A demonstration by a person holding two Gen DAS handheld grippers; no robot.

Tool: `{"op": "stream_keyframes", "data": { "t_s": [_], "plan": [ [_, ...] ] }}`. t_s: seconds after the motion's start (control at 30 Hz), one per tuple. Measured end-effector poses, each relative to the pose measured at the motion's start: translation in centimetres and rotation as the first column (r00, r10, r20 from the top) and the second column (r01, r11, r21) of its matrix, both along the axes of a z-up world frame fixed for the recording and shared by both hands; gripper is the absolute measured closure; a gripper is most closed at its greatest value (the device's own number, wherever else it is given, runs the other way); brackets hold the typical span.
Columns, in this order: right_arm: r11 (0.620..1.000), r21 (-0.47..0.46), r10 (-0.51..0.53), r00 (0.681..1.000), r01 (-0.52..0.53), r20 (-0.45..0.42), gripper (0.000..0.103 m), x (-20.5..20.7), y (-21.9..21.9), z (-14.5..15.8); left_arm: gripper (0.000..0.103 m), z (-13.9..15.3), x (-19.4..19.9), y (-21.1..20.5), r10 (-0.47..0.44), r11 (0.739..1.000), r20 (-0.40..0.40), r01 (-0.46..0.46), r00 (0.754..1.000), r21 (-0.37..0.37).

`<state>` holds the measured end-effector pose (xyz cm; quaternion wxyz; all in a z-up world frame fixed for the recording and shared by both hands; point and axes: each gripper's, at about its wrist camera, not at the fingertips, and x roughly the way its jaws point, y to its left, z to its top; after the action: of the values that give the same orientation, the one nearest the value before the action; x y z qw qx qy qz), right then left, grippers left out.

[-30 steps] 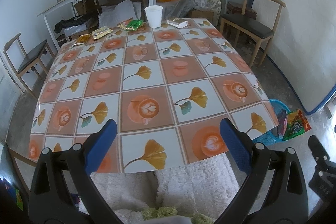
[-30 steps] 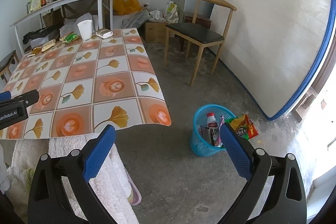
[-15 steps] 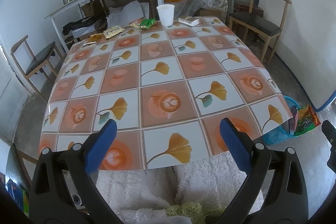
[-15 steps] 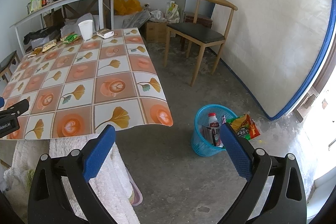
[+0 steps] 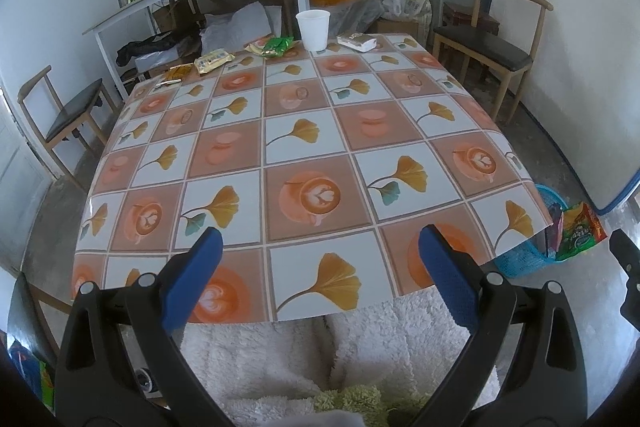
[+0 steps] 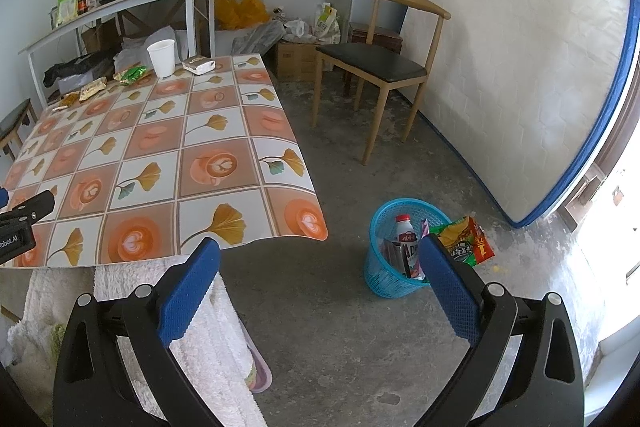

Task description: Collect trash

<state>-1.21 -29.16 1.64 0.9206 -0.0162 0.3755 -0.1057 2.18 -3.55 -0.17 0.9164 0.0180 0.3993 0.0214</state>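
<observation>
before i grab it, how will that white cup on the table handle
The cup looks like thin paper, so probably light and easily crushed by firm jaws. It stands upright and tall, so a sideways nudge would likely tip it; contents can't be seen.

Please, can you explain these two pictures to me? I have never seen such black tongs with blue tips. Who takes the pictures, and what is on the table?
A person holds two hand grippers, each carrying a camera looking along its blue fingers. The left gripper faces the table; the right gripper faces the floor and a blue trash basket. Both are open and hold nothing. At the table's far edge lie a white paper cup, a green wrapper, a yellow packet and a white packet.
</observation>
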Motion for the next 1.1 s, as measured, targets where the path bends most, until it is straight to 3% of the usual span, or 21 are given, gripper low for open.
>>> {"op": "stream_keyframes", "data": {
  "t_s": [1.1],
  "plan": [
    [1.000, 0.002, 0.000, 1.000, 0.000, 0.001, 0.006, -0.02, 0.13, -0.03, 0.008, -0.27, 0.19, -0.22, 0.004, 1.000, -0.009, -0.004, 1.000, -0.017]
  ]
}}
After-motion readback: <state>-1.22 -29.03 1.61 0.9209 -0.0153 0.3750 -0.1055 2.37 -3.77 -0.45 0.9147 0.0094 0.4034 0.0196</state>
